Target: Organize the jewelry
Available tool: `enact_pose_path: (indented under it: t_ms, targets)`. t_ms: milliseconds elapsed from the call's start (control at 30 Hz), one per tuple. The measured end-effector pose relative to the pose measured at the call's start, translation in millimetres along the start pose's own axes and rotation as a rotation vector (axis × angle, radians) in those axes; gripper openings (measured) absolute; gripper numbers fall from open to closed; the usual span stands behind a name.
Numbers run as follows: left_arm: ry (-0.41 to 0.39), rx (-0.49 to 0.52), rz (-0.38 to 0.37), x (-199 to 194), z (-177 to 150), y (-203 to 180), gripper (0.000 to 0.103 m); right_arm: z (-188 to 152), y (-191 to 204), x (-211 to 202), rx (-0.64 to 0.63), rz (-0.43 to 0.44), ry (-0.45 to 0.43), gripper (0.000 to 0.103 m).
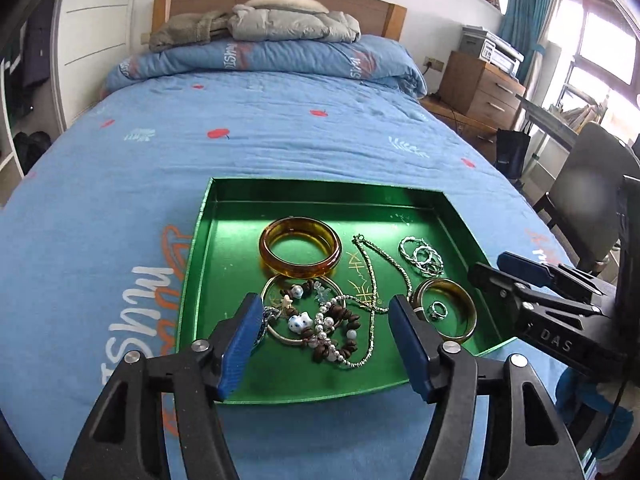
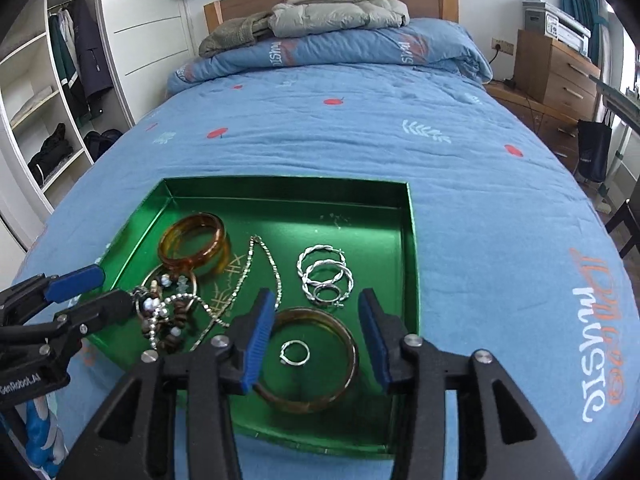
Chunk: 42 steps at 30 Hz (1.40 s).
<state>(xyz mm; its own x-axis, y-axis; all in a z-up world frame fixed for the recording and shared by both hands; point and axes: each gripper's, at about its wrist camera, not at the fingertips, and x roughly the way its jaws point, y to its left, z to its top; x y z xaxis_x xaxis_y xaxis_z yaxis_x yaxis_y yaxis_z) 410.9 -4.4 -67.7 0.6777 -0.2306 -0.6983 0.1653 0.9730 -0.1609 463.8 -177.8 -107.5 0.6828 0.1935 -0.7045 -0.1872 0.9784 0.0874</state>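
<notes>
The jewelry lies in a green tray point(image 1: 200, 280) on the blue bedspread point(image 1: 280, 128): an amber bangle point(image 1: 300, 250), a silver chain point(image 1: 374, 272), silver hoops point(image 2: 326, 274), and a tangle of beaded bracelets point(image 1: 320, 328). Your left gripper point(image 1: 320, 344) hangs over the tangle, fingers apart, gripping nothing. Your right gripper point(image 2: 316, 340) straddles a thinner amber bangle point(image 2: 344, 364) ringing a small silver ring point(image 2: 295, 353), fingers apart.
</notes>
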Motion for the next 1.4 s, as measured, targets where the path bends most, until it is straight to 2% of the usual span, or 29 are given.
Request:
enact_pose_path:
  t_ms: [67, 133, 200, 300, 567, 733, 967, 1400]
  targets:
    - [-0.038, 0.017, 0.029, -26, -7, -5, 0.069, -8, 7, -30, -0.016, -0.005, -0.039, 0.053]
    - [-0.075, 0.032, 0.052, -54, -16, -9, 0.082, -18, 16, -61, -0.027, -0.007, -0.073, 0.057]
    - [-0.117, 0.055, 0.080, -83, -28, -15, 0.087, -29, 25, -92, -0.034, 0.000, -0.107, 0.063]
    - [-0.160, 0.067, 0.119, -126, -46, -22, 0.087, -48, 36, -138, -0.032, 0.016, -0.162, 0.068]
    - [-0.241, 0.078, 0.196, -216, -91, -34, 0.090, -107, 56, -231, -0.029, 0.012, -0.223, 0.069]
    - [-0.290, 0.113, 0.244, -254, -115, -47, 0.094, -137, 60, -271, -0.023, -0.029, -0.236, 0.069]
    - [-0.335, 0.102, 0.260, -301, -144, -54, 0.099, -166, 68, -316, -0.048, -0.066, -0.271, 0.069]
    - [-0.388, 0.090, 0.283, -350, -176, -56, 0.103, -197, 77, -374, -0.047, -0.104, -0.353, 0.070]
